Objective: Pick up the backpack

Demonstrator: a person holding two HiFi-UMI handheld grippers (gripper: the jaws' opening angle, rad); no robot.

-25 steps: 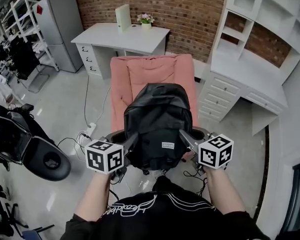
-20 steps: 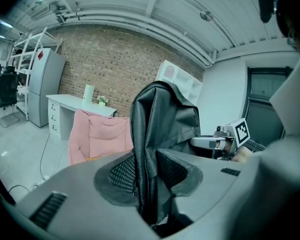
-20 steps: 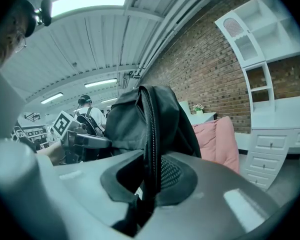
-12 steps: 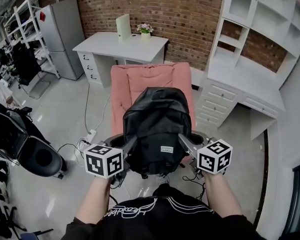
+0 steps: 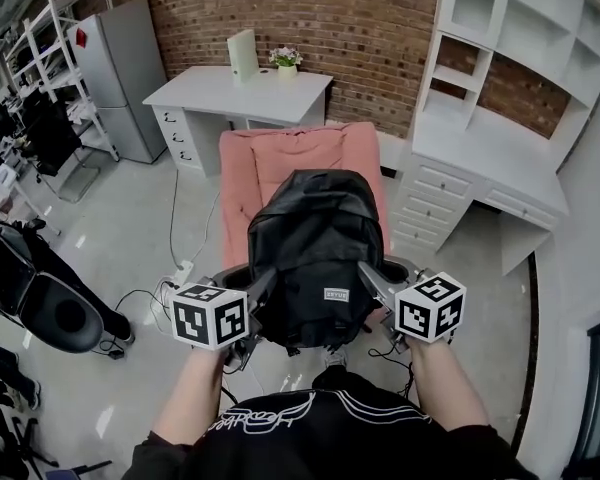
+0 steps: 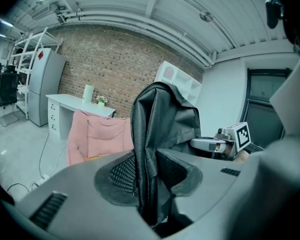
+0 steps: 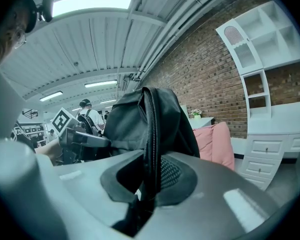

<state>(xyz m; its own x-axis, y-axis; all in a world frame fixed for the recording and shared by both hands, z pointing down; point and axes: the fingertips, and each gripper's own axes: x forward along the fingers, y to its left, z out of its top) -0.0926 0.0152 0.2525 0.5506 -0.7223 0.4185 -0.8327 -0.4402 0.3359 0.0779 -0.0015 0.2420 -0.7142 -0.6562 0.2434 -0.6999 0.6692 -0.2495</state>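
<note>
A black backpack hangs in the air in front of a pink armchair, held from both sides. My left gripper is shut on the padded mesh edge at its left side; in the left gripper view that fold runs straight down between the jaws. My right gripper is shut on the right side, clamped on a zippered edge. The bag's bulk rises above the jaws, and the other gripper's marker cube shows beyond it.
A white desk with a small plant stands against the brick wall. A white shelf and drawer unit is at the right, a grey fridge at the far left. A black chair and cables are on the floor at left.
Both grippers have risen a little with the backpack between them. The grip on each side looks the same.
</note>
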